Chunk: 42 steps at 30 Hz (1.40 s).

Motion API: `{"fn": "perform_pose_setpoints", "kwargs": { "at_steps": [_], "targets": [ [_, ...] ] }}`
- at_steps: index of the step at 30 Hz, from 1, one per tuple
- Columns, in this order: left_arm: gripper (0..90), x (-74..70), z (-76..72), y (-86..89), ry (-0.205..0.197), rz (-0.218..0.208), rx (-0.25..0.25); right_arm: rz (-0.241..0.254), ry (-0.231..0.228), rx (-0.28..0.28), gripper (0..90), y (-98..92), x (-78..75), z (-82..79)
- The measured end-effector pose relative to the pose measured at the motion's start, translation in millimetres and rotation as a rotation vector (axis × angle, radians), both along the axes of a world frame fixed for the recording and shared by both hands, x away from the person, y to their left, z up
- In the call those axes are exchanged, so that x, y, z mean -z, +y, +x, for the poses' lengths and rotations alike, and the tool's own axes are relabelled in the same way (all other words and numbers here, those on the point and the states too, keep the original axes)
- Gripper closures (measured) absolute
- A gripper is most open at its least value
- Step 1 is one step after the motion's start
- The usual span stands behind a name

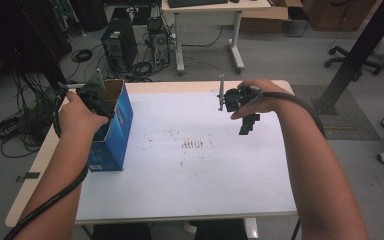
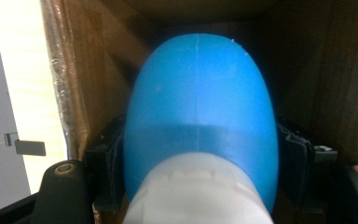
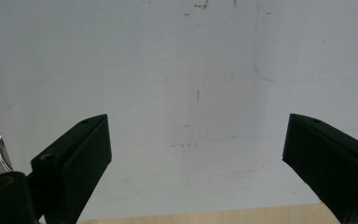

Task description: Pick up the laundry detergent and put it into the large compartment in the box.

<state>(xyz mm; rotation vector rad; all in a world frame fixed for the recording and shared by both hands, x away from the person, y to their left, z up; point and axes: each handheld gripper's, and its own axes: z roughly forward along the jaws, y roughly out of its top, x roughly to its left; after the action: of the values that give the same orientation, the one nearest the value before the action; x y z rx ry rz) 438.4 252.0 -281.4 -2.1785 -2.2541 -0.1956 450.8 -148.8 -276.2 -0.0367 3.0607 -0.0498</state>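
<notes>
Your left gripper [image 2: 198, 186] seems to hold the blue bottle [image 2: 200, 121] inside the box [image 1: 114, 125] at the left; let go gently. Keep your right gripper [image 3: 196, 149] wide open.

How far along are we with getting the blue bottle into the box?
Done: the blue bottle is down inside the cardboard box, whose brown inner walls surround it. In hand: the left hand-held gripper has the bottle between its jaws. Left: letting go and pulling out. The right hand-held gripper is open over the table.
</notes>
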Motion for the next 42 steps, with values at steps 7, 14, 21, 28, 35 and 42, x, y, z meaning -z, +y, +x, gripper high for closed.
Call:
{"fn": "perform_pose_setpoints", "kwargs": {
  "at_steps": [7, 14, 21, 28, 35, 42],
  "targets": [
    [27.6, -8.5, -2.7, -0.7, 0.000, 0.012, 0.015, 0.002, -0.002, 0.002, 7.6, 0.5, -1.6, -1.0],
    [26.4, -14.9, -6.7, -2.9, 0.004, 0.037, 0.061, 0.003, 0.000, -0.005, 7.7, 2.6, -0.4, -1.6],
    [25.9, -18.6, -9.5, -2.2, 0.004, 0.042, 0.086, 0.005, 0.005, -0.002, 7.8, 3.8, -1.8, -1.7],
    [22.8, -23.4, -11.5, 0.1, 0.009, 0.037, 0.083, 0.004, 0.003, -0.002, 7.8, 5.1, -3.6, -1.9],
    [17.7, -30.9, -14.4, 4.1, -0.007, 0.016, 0.069, 0.005, 0.002, -0.005, 7.8, 5.8, -4.0, -2.6],
    [13.8, -34.7, -15.8, 4.8, -0.005, 0.016, 0.075, 0.008, 0.000, -0.004, 7.8, 6.6, -5.0, -3.5]
  ]
}}
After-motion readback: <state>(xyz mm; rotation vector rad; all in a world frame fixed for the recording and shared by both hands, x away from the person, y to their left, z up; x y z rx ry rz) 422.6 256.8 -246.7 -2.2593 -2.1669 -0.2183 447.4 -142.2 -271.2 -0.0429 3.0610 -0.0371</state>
